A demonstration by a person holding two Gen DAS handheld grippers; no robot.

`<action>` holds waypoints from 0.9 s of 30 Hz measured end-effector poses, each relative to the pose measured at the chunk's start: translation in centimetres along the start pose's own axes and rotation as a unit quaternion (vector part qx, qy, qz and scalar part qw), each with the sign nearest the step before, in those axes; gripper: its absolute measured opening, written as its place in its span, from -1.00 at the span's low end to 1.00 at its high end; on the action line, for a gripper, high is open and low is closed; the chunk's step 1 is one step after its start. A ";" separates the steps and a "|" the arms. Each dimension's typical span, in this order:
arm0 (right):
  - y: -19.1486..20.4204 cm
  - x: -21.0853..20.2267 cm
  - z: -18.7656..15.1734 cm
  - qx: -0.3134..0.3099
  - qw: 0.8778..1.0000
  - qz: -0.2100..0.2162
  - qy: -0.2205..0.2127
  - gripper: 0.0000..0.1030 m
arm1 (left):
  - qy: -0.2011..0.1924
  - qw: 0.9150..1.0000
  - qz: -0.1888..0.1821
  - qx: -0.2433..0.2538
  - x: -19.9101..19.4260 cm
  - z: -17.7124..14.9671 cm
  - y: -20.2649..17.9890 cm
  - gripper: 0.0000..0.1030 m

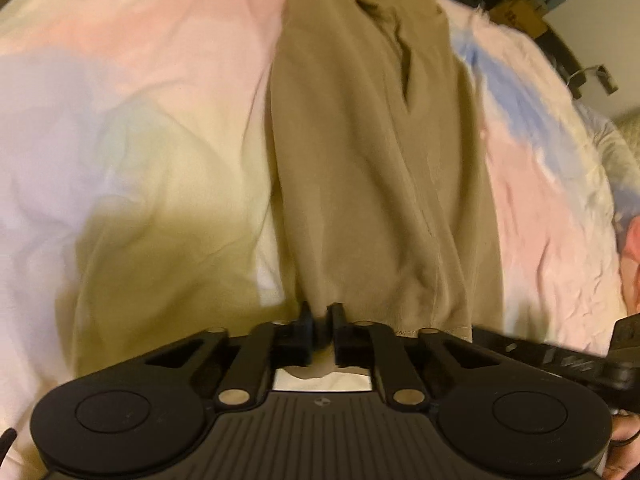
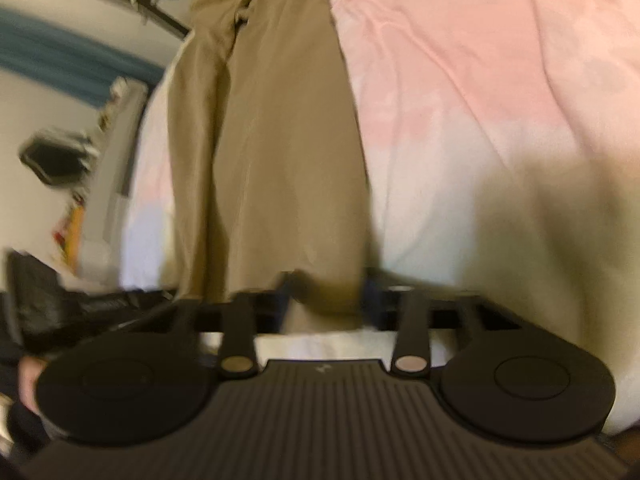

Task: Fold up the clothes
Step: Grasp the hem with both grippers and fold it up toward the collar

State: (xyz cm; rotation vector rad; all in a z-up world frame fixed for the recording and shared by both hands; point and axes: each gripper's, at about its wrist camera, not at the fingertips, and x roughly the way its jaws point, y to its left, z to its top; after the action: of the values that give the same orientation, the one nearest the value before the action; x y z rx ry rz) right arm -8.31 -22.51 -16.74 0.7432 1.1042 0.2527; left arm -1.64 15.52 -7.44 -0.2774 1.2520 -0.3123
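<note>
Along the middle of the bedsheet [image 1: 168,92] lies the tan garment [image 1: 372,168], stretched lengthwise away from both cameras as one long strip with a seam and several lengthwise creases. Its far end is bunched into folds near the sheet's far edge.

Left gripper [image 1: 322,318]: the fingers are drawn almost together at the garment's near hem, with tan cloth visible in the narrow gap between them. The grip is on the hem's left portion.

Right gripper [image 2: 326,292]: the fingers stand wider apart, with a thick bunch of the same garment [image 2: 276,152] filling the space between them. The view is blurred, so firm contact cannot be confirmed; the cloth appears pinched.

The sheet is pastel, with pink, yellow, blue and lilac patches, and spreads out on both sides of the garment. Beyond the sheet's far edge, a cardboard box [image 1: 516,10] is visible.
</note>
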 end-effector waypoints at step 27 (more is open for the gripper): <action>6.8 -18.4 -1.0 -0.058 0.977 0.142 -0.146 -0.81 | -0.180 0.950 -0.231 -0.108 -17.5 -7.3 -0.4 -0.96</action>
State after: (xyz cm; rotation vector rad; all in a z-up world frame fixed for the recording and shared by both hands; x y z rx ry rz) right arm -16.31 -26.89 0.70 0.8040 0.6970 0.4324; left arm -13.63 21.57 6.03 -0.7867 0.8474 -0.5007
